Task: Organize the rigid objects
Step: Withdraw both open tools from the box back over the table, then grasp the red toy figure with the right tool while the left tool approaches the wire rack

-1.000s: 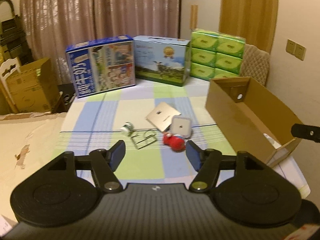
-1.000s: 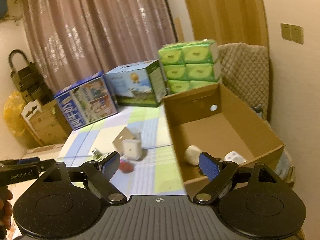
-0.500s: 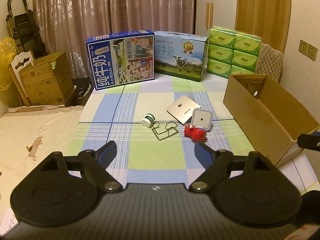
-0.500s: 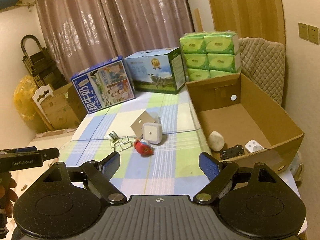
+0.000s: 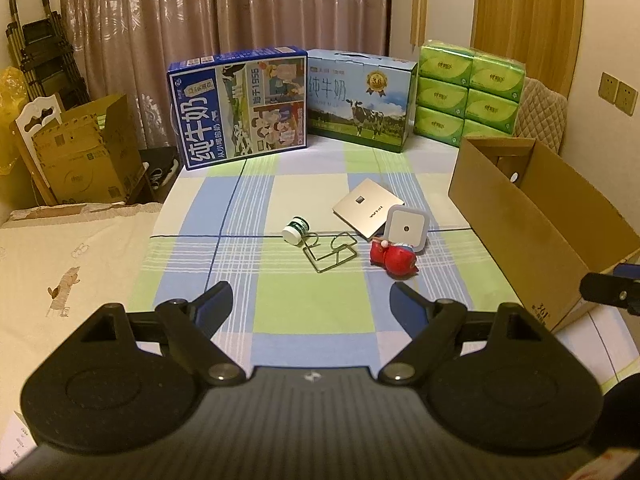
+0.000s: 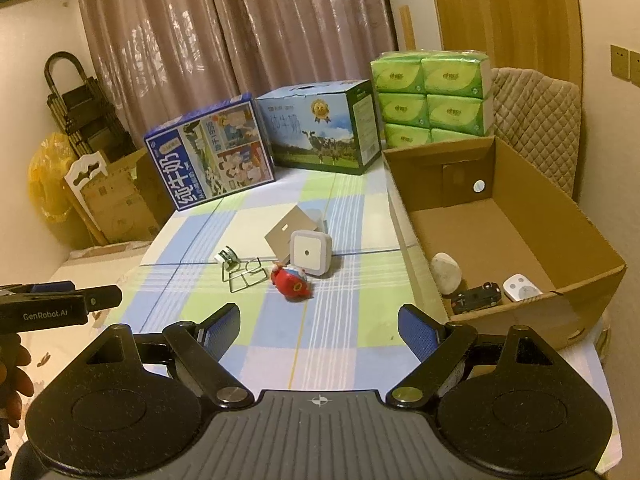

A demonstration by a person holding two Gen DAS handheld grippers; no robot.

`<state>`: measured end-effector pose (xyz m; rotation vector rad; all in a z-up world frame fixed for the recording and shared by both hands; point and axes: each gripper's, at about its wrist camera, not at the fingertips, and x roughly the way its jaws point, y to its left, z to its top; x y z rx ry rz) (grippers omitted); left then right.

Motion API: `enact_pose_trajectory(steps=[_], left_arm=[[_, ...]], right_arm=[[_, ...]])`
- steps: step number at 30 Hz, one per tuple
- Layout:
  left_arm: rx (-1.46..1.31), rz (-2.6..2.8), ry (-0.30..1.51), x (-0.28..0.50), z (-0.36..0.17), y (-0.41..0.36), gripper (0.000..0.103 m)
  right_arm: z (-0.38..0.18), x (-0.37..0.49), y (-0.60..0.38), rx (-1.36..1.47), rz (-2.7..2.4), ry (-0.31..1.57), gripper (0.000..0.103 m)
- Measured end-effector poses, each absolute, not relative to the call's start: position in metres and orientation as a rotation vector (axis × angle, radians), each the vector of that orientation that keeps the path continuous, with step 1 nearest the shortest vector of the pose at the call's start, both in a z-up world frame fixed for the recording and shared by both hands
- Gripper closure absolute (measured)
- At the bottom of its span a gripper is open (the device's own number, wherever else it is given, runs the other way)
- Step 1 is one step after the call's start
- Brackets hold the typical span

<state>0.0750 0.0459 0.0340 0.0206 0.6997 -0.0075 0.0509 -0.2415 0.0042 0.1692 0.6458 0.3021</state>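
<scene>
On the checked cloth lie a red toy figure, a white square night light, a flat gold box, a wire stand and a small white jar. They also show in the right wrist view: toy, night light, wire stand. An open cardboard box at the right holds a white stone, a black toy car and a white remote. My left gripper and right gripper are open and empty, held back from the objects.
Two milk cartons and a stack of green tissue packs stand along the far edge. A quilted chair is behind the cardboard box. Another cardboard box and a folding trolley stand left of the table.
Both grippers have pulled back and risen, so the objects look smaller. The left jaws have opened wider. The right view has swung left from the box toward the table.
</scene>
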Motion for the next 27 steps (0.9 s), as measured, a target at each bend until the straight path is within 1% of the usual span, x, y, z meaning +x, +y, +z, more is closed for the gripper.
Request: enact_pose_trajectory(steps=[13,27], left_arm=[[0.015,-0.012,0.737,0.105,0.005,0.058,0.02],[0.021,-0.061,0.769,0.176,-0.051,0.071,0.02]], right_arm=[[-0.021,0.082,-0.21,0.113,0.348,0.675,0.02],[-0.074,0.152,-0.165,-0.027,0.432,0.65,0.02]])
